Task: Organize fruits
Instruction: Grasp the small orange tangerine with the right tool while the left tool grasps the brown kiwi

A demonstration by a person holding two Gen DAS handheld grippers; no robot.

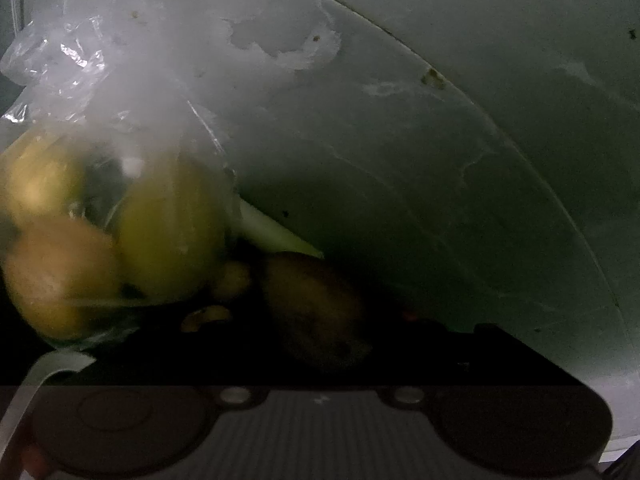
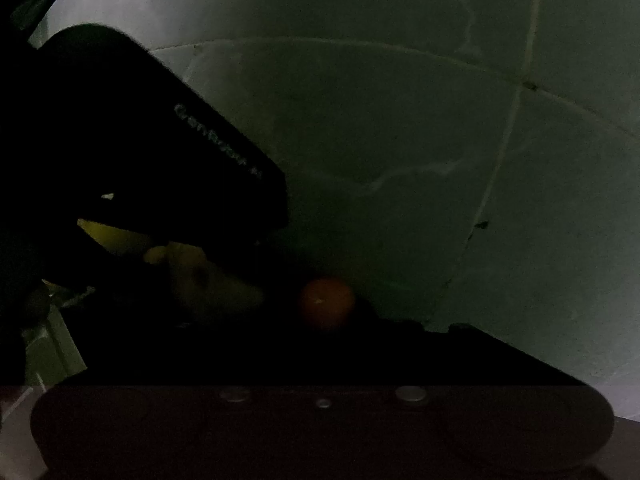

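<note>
Clear crinkled plastic bag (image 1: 120, 128) holds three yellow-green round fruits (image 1: 168, 232), resting on the grey tiled floor (image 1: 400, 160) at my left. A dull brown oval fruit (image 1: 316, 312) and a small orange round fruit (image 2: 327, 303) lie loose beside it. Looks barely started; no destination container visible. Can't tell either gripper's finger state, too dark.
</note>
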